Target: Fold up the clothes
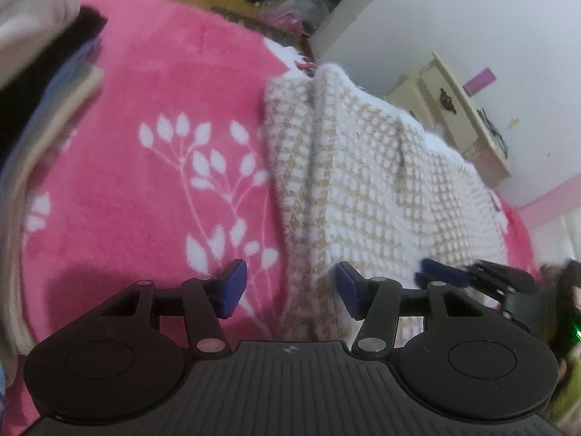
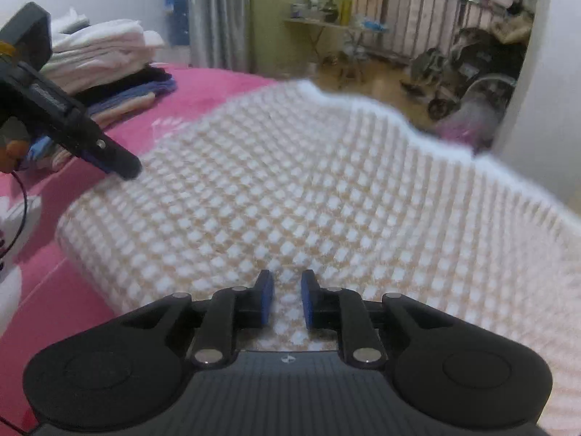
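Observation:
A white and tan checked knit garment [image 1: 363, 181] lies on a pink blanket [image 1: 163, 83] with a white leaf print. My left gripper [image 1: 290, 290] is open, its jaws astride the garment's near left edge. My right gripper [image 2: 287, 298] has its blue pads a narrow gap apart with the garment [image 2: 290, 189] between them; the cloth rises in a raised fold ahead of it. The right gripper also shows at the lower right of the left wrist view [image 1: 446, 272]. The left gripper shows at the left of the right wrist view [image 2: 120, 163], at the garment's edge.
A stack of folded clothes [image 2: 109, 65] in white, black, blue and beige sits on the blanket to the left, also seen in the left wrist view [image 1: 47, 83]. A cream cabinet [image 1: 464, 109] and white wall stand beyond. Strollers and clutter [image 2: 464, 69] fill the far room.

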`<act>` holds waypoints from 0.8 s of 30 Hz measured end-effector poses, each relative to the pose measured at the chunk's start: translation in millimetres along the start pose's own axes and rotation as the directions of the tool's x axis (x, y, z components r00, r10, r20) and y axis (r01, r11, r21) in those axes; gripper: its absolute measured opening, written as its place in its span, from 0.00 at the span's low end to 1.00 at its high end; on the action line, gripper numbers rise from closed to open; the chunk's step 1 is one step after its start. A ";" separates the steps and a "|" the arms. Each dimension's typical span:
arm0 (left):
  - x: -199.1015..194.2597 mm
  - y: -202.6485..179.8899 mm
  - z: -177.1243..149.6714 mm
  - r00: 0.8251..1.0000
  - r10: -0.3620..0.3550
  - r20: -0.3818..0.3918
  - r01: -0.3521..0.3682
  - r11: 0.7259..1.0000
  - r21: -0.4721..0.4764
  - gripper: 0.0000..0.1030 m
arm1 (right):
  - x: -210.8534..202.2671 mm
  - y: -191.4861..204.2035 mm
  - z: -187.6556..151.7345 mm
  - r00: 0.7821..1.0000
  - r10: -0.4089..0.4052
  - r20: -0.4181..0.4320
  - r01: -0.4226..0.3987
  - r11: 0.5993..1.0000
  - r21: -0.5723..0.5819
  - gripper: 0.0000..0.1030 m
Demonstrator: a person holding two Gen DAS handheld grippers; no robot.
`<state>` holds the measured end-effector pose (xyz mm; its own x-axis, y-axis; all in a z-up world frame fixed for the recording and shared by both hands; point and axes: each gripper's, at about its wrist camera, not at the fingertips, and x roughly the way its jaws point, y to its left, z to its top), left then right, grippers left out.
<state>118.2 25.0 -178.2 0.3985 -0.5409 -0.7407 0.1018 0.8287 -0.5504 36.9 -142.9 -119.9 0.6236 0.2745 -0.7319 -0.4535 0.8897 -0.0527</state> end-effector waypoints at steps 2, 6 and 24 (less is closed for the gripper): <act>0.3 4.2 5.8 0.999 -0.031 -0.009 0.031 0.999 -0.037 0.53 | -25.5 25.4 7.1 0.994 0.057 0.089 -0.051 0.996 -0.073 0.28; 1.2 19.7 19.9 0.998 -0.060 0.023 0.062 0.989 -0.134 0.53 | -41.8 103.4 -5.2 0.977 0.158 0.142 -0.088 0.909 -0.408 0.51; 49.1 24.6 58.5 0.985 -0.167 0.038 0.171 0.948 -0.269 0.54 | 37.7 192.4 -34.4 0.987 -0.046 0.157 0.144 0.703 -0.697 0.59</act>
<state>193.6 27.2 -205.5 0.4103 -0.6655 -0.6235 -0.0808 0.6545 -0.7517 -48.7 26.2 -180.9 0.7361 0.2871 -0.6130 -0.6727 0.4108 -0.6154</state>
